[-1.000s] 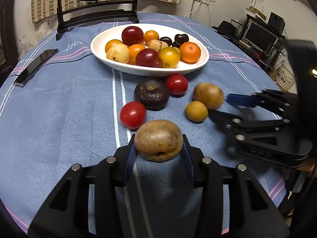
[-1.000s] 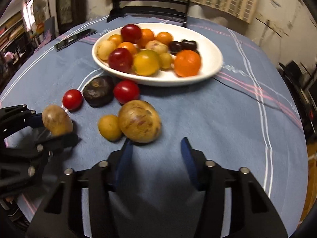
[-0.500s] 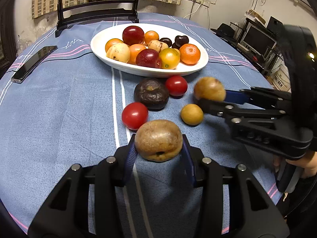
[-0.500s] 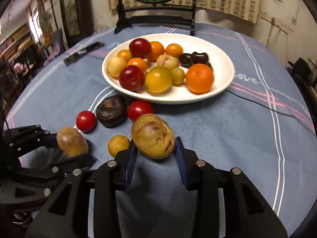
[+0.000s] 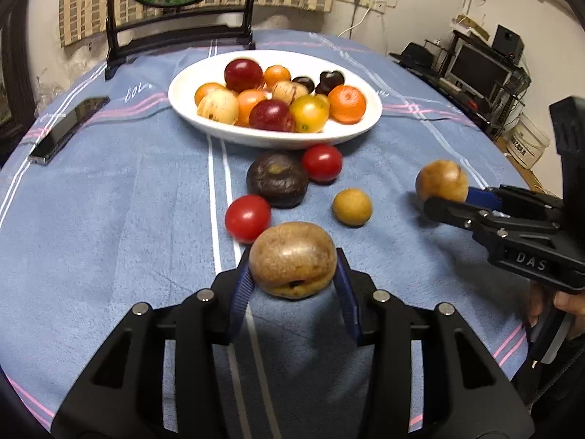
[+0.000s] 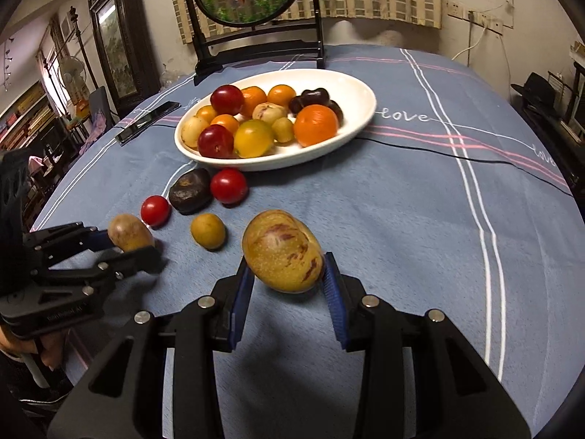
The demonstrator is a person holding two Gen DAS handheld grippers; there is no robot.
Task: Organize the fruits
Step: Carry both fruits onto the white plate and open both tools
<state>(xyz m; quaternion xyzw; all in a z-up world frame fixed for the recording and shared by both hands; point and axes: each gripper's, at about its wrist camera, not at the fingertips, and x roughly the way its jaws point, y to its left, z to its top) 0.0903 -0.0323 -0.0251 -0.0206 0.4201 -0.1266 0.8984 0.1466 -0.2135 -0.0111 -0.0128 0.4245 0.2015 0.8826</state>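
My left gripper (image 5: 292, 272) is shut on a round brown fruit (image 5: 292, 258) and holds it just above the blue cloth. My right gripper (image 6: 287, 270) is shut on a yellow-brown fruit with purple streaks (image 6: 281, 248), lifted off the cloth. In the left wrist view that gripper (image 5: 444, 194) and its fruit (image 5: 440, 179) show at the right. Between the grippers and the bowl lie two red tomatoes (image 5: 248, 217) (image 5: 321, 162), a dark purple fruit (image 5: 276, 178) and a small yellow-brown fruit (image 5: 352, 206). The white oval bowl (image 5: 278, 139) behind them holds several fruits.
A black phone (image 5: 67, 126) lies on the cloth at the far left. A round framed picture on a black stand (image 6: 256, 47) stands behind the bowl. A thin black cable (image 6: 457, 157) crosses the cloth right of the bowl. The table edge drops off to the right.
My right gripper closed on the streaked fruit, lifted it and carried it away from the small yellow-brown fruit. The left gripper and its brown fruit stayed in place.
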